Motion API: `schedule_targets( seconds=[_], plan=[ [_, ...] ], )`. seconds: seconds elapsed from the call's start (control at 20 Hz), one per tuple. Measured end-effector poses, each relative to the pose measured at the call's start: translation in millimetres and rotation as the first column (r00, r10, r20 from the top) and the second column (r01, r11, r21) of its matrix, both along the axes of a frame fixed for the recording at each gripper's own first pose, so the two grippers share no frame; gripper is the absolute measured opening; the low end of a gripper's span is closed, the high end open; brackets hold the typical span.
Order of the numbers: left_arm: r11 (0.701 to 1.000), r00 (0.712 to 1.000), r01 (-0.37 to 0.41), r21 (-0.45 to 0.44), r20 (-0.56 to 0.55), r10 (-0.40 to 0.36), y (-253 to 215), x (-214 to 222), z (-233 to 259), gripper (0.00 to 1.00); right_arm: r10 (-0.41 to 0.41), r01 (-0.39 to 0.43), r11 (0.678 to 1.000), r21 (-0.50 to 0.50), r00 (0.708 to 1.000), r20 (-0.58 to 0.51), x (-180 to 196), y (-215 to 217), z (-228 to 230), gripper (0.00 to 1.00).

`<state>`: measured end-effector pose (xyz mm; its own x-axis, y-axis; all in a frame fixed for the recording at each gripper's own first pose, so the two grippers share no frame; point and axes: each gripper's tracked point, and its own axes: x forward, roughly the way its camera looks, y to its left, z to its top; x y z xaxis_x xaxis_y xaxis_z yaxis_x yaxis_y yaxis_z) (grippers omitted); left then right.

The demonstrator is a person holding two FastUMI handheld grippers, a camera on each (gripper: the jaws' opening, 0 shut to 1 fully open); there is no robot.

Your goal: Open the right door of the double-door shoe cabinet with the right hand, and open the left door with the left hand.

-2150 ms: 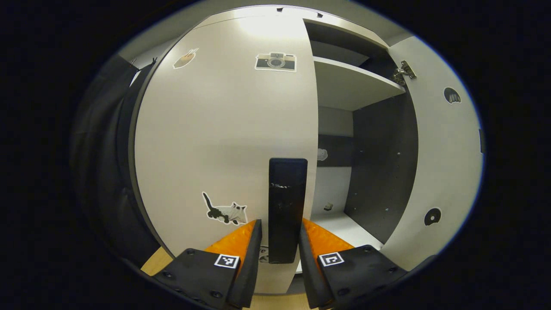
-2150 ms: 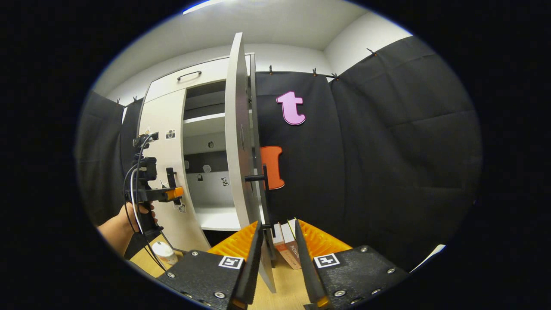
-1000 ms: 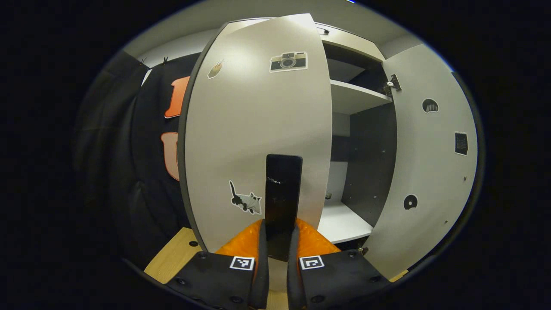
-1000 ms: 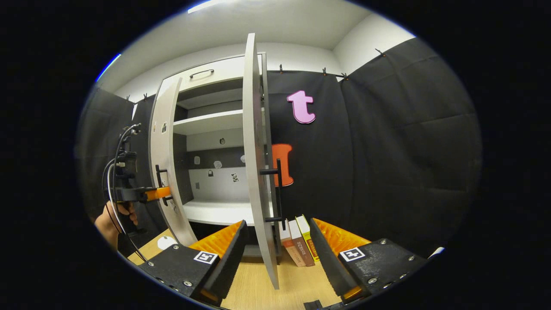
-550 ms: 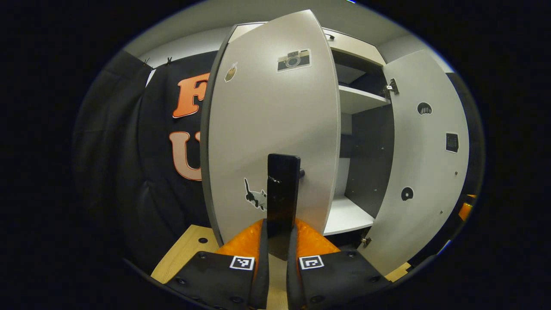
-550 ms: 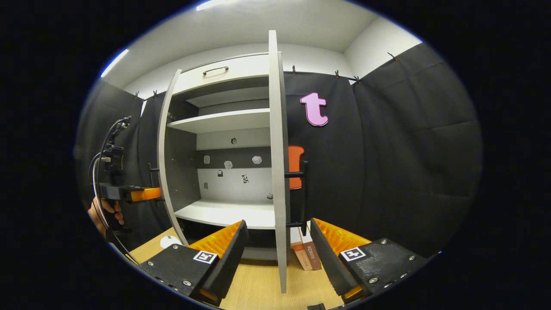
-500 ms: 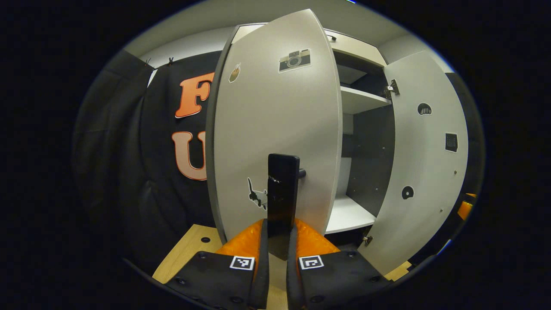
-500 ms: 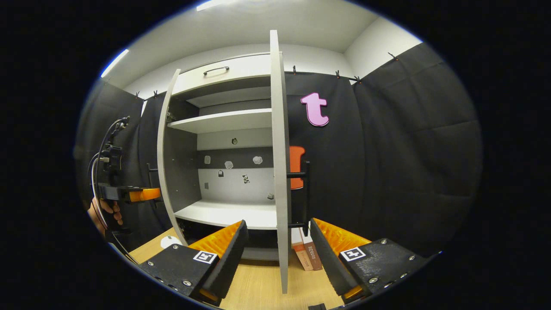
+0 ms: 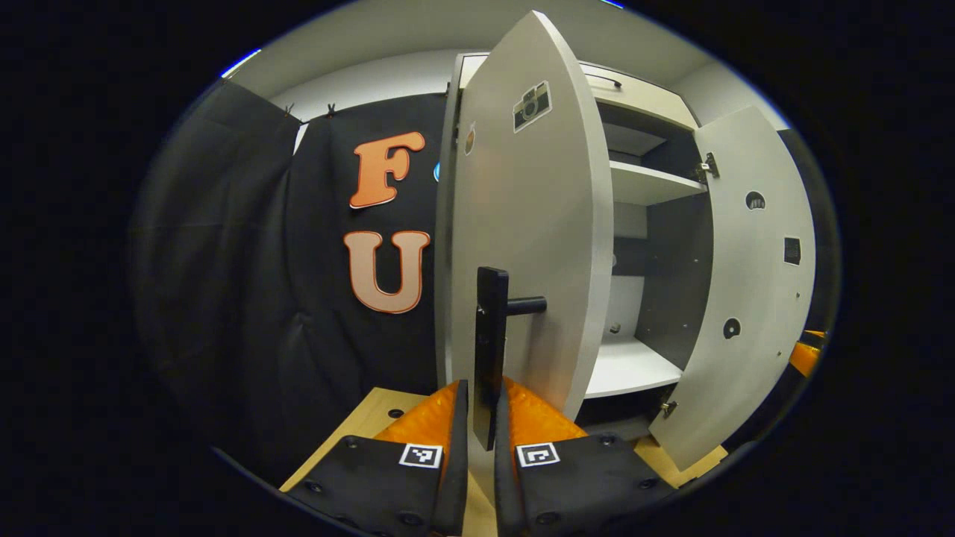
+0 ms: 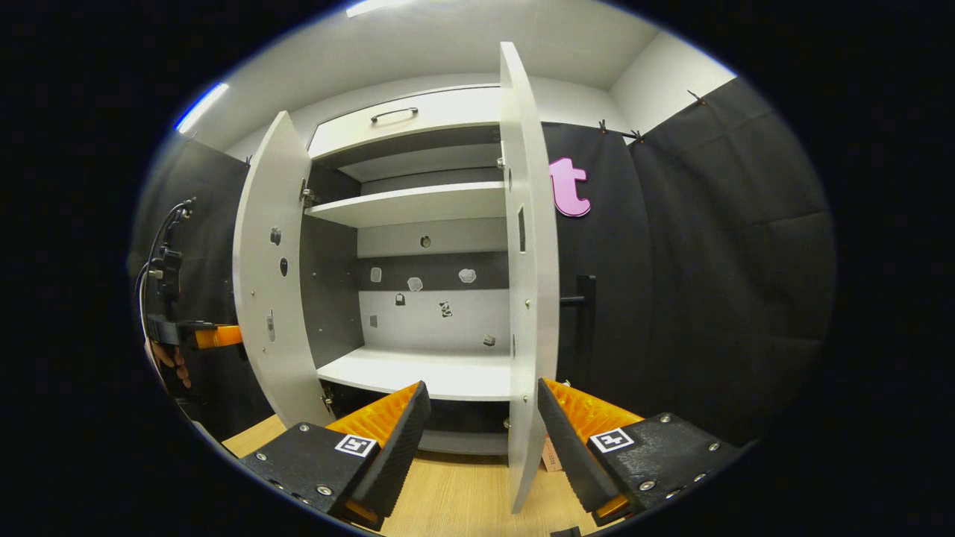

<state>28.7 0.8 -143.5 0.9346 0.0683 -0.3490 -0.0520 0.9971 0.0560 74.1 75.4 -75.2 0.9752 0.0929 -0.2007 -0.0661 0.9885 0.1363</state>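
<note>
White-panelled shoe cabinet [image 10: 418, 119] with both doors standing swung outward.
Left gripper [image 9: 477, 406] is clamping the black bar handle [image 9: 489, 335] of the left door [image 9: 530, 253], both fingers pressing on it; right gripper [image 10: 477, 418] is hanging with jaws spread, straddling the edge of the right door [image 10: 526, 298] without touching it. Judged best practice: the pull should be following the hinge arc, the wrist turning with the handle, easing before the hinge's limit.

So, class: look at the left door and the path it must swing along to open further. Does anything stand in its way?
Nothing visible does. The left tool is shut on the left door's handle, and the left door already stands swung well out. Beyond its outer face there is only the booth wall and bare wooden floor.
</note>
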Motion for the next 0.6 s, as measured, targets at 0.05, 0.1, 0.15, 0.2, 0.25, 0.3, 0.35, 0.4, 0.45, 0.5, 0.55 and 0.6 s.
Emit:
schedule_targets(
  seconds=[0.05, 0.1, 0.15, 0.2, 0.25, 0.3, 0.35, 0.4, 0.45, 0.5, 0.55, 0.6],
  plan=[
    [1.0, 1.0, 0.0, 0.019, 0.007, -0.001, 4, 1, 1, 0.23, 0.003, -0.003, 1.0, 0.003, 1.0, -0.002, 1, 5, -1, 0.89],
    [0.999, 1.0, -0.024, 0.038, 0.015, 0.024, 12, 0, 0, 0.19, 0.01, -0.01, 1.0, 0.009, 1.0, -0.002, 4, 8, -1, 0.89],
    [0.998, 0.999, -0.039, 0.053, 0.012, 0.038, 22, 0, 0, 0.11, 0.015, -0.015, 1.0, 0.014, 1.0, 0.0, 6, 13, 0, 0.89],
    [0.997, 0.998, -0.056, 0.057, 0.003, 0.056, 33, 0, -2, 0.12, 0.018, -0.019, 1.0, 0.016, 1.0, 0.002, 8, 14, 3, 0.89],
    [0.996, 0.997, -0.071, 0.048, 0.008, 0.071, 42, 1, 1, 0.12, 0.019, -0.019, 1.0, 0.016, 1.0, 0.006, 10, 17, 3, 0.9],
    [0.998, 0.998, -0.064, 0.007, 0.01, 0.064, 45, 2, -1, 0.08, 0.021, -0.021, 1.0, 0.015, 1.0, 0.008, 12, 19, 3, 0.9],
    [0.998, 0.998, -0.061, -0.019, 0.011, 0.061, 46, 3, 0, 0.07, 0.023, -0.023, 1.0, 0.013, 1.0, 0.009, 15, 21, 3, 0.9],
    [0.999, 0.999, -0.052, -0.013, 0.009, 0.052, 54, 1, -3, 0.08, 0.023, -0.023, 1.0, 0.012, 1.0, 0.008, 17, 22, 4, 0.9],
    [0.999, 0.999, -0.044, -0.005, 0.016, 0.044, 57, 0, -2, 0.07, 0.026, -0.026, 1.0, 0.011, 1.0, 0.01, 19, 25, 5, 0.9],
    [0.999, 0.999, -0.038, -0.005, 0.014, 0.039, 57, -1, -2, 0.07, 0.026, -0.026, 1.0, 0.008, 1.0, 0.012, 21, 26, 7, 0.9],
    [0.999, 0.999, -0.033, 0.001, 0.016, 0.033, 57, -2, -1, 0.08, 0.028, -0.028, 1.0, 0.005, 0.999, 0.017, 23, 27, 9, 0.9],
    [0.999, 0.999, -0.032, 0.007, 0.018, 0.032, 59, -3, -1, 0.07, 0.029, -0.029, 1.0, 0.001, 0.999, 0.021, 24, 28, 11, 0.9]
  ],
)
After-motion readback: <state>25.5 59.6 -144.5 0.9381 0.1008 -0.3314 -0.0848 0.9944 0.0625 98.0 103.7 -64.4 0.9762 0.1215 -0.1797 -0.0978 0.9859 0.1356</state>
